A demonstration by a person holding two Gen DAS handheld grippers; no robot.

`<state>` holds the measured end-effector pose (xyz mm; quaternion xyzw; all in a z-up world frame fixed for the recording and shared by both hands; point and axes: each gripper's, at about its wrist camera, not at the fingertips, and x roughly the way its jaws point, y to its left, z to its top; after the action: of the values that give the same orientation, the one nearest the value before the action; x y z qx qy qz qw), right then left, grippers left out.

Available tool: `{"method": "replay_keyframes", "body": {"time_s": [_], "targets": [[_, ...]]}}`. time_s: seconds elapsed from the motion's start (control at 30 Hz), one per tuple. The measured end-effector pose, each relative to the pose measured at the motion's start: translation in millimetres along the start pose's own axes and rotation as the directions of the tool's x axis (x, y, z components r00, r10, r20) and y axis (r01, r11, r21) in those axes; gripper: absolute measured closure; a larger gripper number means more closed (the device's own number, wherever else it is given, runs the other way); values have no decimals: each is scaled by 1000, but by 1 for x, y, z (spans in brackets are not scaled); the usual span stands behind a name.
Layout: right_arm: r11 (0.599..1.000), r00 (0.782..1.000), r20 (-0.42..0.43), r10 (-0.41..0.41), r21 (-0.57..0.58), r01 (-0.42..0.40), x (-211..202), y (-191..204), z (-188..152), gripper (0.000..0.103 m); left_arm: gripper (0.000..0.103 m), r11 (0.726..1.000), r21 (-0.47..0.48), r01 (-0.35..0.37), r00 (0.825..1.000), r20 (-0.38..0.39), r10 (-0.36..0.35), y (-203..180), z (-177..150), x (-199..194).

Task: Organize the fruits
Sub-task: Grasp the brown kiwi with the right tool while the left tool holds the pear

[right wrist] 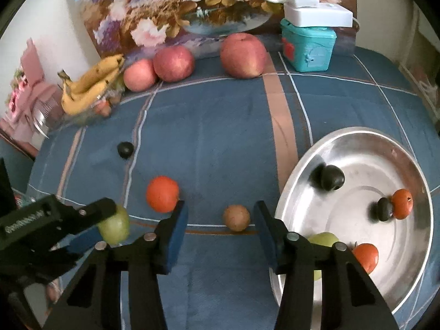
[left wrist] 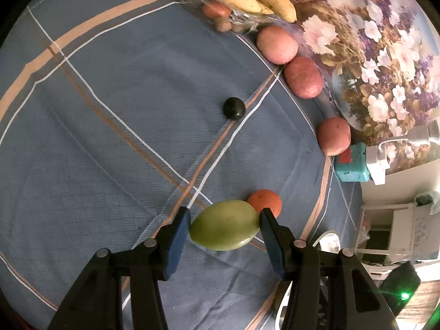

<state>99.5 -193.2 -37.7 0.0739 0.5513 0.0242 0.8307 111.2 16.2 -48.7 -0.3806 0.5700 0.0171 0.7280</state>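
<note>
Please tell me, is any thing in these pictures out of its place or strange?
Nothing is damaged or spilled. One small dark fruit lies alone in the middle of the cloth, apart from the apples at the back and from the metal bowl that already holds fruits.

A blue plaid bedsheet [right wrist: 220,115] with tan and white stripes covers the bed. At its far edge, a floral painting [right wrist: 170,8] leans against the wall, beside a teal plastic box [right wrist: 308,48] with a white power strip [right wrist: 316,11] on top.
</note>
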Motion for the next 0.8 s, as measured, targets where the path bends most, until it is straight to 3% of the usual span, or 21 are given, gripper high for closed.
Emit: {"method": "replay_keyframes", "body": {"time_s": [0.5,0.6,0.73,0.8], "targets": [[981,987,-34,-157,-120,152,23,14,-8,63,52,999,-16,34,999,-12,-34,2,7,-3],[976,984,-29,-176,-138,170,24,16,-9,63,44,999,-31,37,999,-20,-38,5,9,-1],[962,977,-15,-214,-175,209,26,21,-11,64,35,1000,5,-13,999,-30,13,4,10,3],[956,973,-18,-229,-192,221,27,23,-13,73,30,1000,9,-14,999,-39,15,4,9,7]]}}
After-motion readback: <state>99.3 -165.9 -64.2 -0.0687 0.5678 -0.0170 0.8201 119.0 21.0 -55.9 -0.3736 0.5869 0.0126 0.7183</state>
